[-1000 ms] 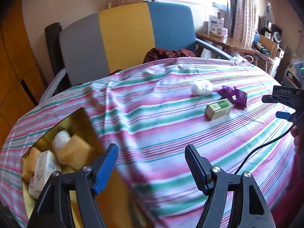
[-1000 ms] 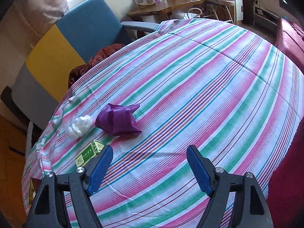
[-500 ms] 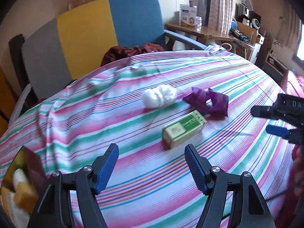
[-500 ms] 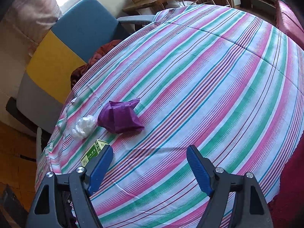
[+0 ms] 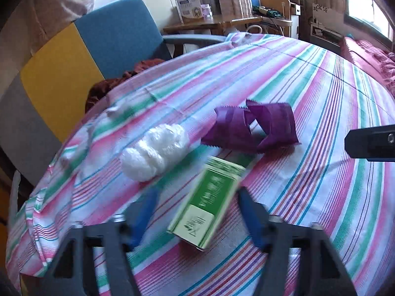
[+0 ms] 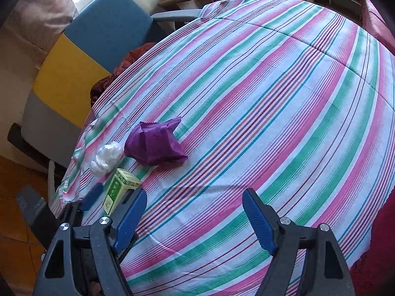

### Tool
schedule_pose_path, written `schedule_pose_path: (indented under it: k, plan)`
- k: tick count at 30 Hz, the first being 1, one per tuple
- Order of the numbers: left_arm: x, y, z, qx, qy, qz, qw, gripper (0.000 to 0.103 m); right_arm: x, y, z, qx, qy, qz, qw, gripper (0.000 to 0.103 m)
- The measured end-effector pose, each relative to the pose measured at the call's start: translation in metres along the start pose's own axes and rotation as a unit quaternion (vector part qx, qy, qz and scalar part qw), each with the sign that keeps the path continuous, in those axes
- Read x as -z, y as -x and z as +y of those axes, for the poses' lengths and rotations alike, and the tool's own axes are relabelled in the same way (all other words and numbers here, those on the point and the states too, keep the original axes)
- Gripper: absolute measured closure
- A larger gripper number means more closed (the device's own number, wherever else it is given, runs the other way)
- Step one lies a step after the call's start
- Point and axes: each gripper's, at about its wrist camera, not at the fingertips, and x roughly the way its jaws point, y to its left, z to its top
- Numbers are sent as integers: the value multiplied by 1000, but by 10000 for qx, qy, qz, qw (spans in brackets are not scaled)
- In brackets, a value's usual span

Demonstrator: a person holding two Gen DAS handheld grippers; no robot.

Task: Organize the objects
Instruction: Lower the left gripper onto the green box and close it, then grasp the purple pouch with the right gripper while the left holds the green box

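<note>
A green and white box (image 5: 207, 202) lies on the striped tablecloth (image 5: 321, 172) between the open fingers of my left gripper (image 5: 197, 212); the jaws stand apart on either side of it. A white crumpled plastic wad (image 5: 155, 151) lies just beyond, to the left. A purple wrapper (image 5: 254, 128) lies beyond, to the right. In the right wrist view the box (image 6: 118, 190), the white wad (image 6: 106, 157) and the purple wrapper (image 6: 155, 145) sit at the left. My right gripper (image 6: 195, 217) is open and empty over bare cloth, right of the box.
A grey, yellow and blue chair (image 5: 74, 56) stands behind the table with a dark red cloth (image 5: 116, 83) on its seat. A wooden desk (image 5: 217, 22) with boxes stands at the back. A red sofa (image 5: 370, 56) is at the right.
My left gripper has swung right, away from the yellow container, and moved forward until the green box lies between its fingers. My right gripper has shifted little.
</note>
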Motion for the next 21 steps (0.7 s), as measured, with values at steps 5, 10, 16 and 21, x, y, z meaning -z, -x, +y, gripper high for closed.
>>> schedule_pose_path:
  k: [5, 10, 16, 21]
  plan:
    - [27, 13, 12, 192, 825, -5, 9964, 73, 1, 0, 2, 62, 85, -9, 9999, 22]
    - [70, 41, 17, -21, 1633, 25, 9866, 73, 5, -3, 7, 149, 260, 30, 9995, 22]
    - [117, 76, 10, -222, 1921, -32, 9811, 72, 10, -9, 20, 226, 586, 69, 9980, 24]
    - [138, 89, 13, -242, 1944, -176, 9805, 72, 15, -14, 32, 269, 860, 51, 9959, 30]
